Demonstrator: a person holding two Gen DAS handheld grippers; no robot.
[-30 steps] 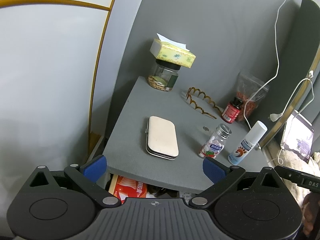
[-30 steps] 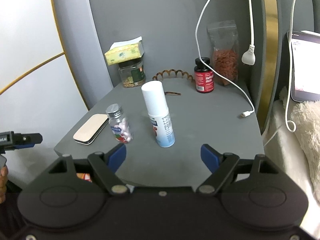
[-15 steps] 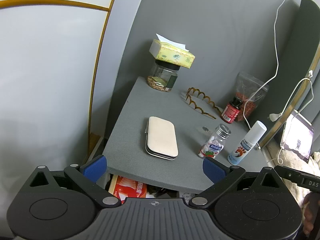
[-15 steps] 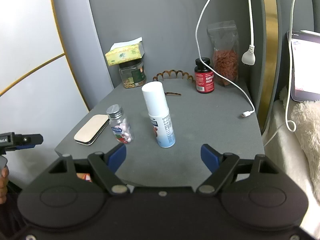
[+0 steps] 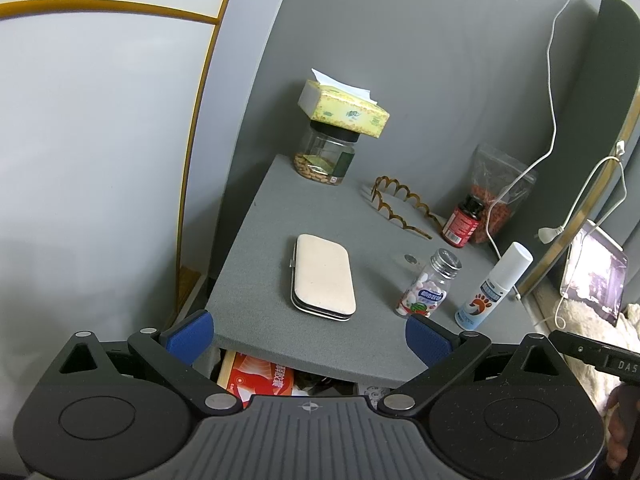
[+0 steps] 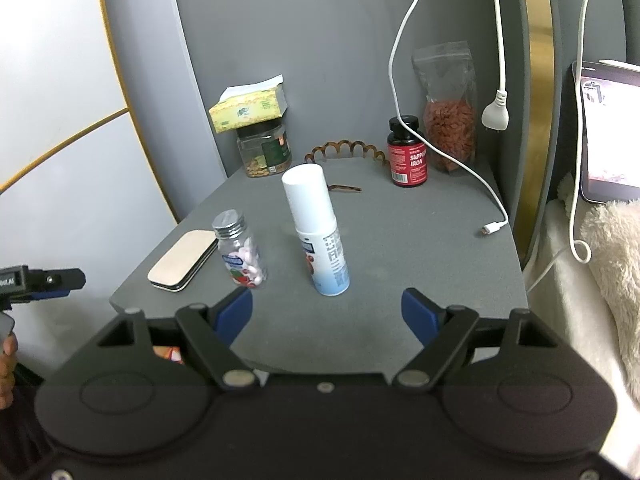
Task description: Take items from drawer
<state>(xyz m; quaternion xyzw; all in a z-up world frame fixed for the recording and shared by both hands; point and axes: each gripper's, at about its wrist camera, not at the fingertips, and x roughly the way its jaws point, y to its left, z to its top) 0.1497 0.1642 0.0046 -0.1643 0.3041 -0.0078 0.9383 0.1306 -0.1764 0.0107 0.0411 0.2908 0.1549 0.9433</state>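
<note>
Your left gripper (image 5: 308,334) hovers just off the front edge of the grey tabletop (image 5: 256,320), its blue fingers (image 5: 188,334) spread wide and holding nothing. Below that edge the drawer (image 5: 224,372) stands open, a red packet (image 5: 260,376) showing in it between and beneath your fingers. Bare tabletop lies along the front edge; further in sit the beige case (image 5: 323,278), the candy bottle (image 5: 428,286) and the spray bottle (image 5: 494,286), near one another.

Your right gripper (image 6: 327,312) is also wide and empty, held level just before the front edge. The spray bottle (image 6: 316,232) stands upright straight ahead between the fingers' lines, apart from them. Open tabletop stretches to the right, towards the white cable end (image 6: 494,229).
</note>
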